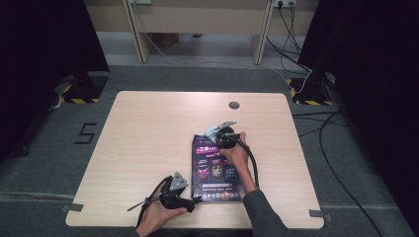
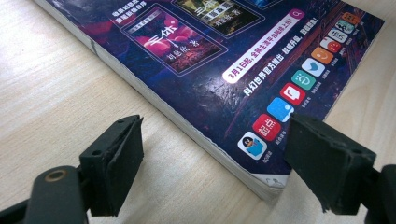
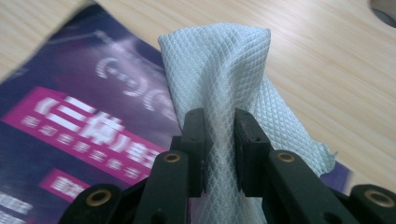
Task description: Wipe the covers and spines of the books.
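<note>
A dark purple magazine (image 1: 216, 168) lies flat on the wooden table (image 1: 148, 138), a little right of the middle. My right gripper (image 1: 213, 133) is at the magazine's far edge, shut on a pale blue waffle-weave cloth (image 3: 233, 84) that rests on the cover (image 3: 70, 116). My left gripper (image 1: 193, 201) sits at the magazine's near left corner. Its jaws are open, one on each side of that corner (image 2: 266, 184), resting by the table top. The cover there shows a row of coloured app icons (image 2: 292, 93).
A round cable hole (image 1: 233, 105) sits near the table's far edge. Black and yellow striped stand feet (image 1: 79, 91) flank the table on the grey floor, with cables (image 1: 326, 133) trailing at the right. A wooden desk frame (image 1: 197, 29) stands behind.
</note>
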Demonstrator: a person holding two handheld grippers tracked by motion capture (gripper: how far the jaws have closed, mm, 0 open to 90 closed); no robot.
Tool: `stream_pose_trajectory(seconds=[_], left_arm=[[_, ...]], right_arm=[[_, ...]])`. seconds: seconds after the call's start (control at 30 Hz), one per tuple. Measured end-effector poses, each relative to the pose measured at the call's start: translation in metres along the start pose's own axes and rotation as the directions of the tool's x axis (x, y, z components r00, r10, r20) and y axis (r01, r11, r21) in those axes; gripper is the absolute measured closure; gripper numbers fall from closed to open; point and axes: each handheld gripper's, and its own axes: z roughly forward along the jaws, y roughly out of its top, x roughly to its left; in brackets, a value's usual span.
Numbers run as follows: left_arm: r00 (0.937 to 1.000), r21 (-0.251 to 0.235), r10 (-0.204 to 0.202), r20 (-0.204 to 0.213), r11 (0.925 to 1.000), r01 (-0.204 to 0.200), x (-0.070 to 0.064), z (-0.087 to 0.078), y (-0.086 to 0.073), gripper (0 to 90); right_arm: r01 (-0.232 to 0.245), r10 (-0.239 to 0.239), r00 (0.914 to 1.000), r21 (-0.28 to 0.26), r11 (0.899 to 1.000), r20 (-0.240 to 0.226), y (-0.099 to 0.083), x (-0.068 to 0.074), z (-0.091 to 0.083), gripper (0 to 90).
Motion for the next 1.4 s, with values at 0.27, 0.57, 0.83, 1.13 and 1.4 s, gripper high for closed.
stream_pose_trajectory(seconds=[0.27, 0.57, 0.83, 1.13, 1.4], left_arm=[[1.0, 0.004, -0.003, 0.002, 1.0, 0.003, 0.0, 0.0, 0.0, 18.7], [1.0, 0.001, -0.005, 0.003, 1.0, 0.005, 0.0, 0.0, 0.0, 18.7], [1.0, -0.002, -0.009, -0.004, 1.0, 0.009, 0.0, -0.001, -0.001, 18.6], [1.0, -0.001, 0.002, -0.005, 1.0, -0.002, -0.002, -0.007, -0.002, 20.6], [0.9985, -0.007, -0.045, 0.03, 0.9989, 0.046, 0.003, -0.032, -0.01, 20.3]], right_arm=[[0.062, -0.062, 0.9967, -0.014, 0.998, -0.051, 0.013, 0.031, 0.008, 76.7], [0.101, -0.103, 0.9886, -0.028, 0.995, -0.109, 0.01, 0.047, 0.004, 76.6], [0.161, -0.166, 0.9717, -0.044, 0.986, -0.168, -0.004, 0.064, -0.009, 76.6], [0.201, -0.213, 0.9525, -0.077, 0.977, -0.217, -0.032, 0.071, -0.03, 76.3], [0.202, -0.209, 0.9524, -0.053, 0.978, -0.222, -0.048, 0.067, -0.046, 76.1]])
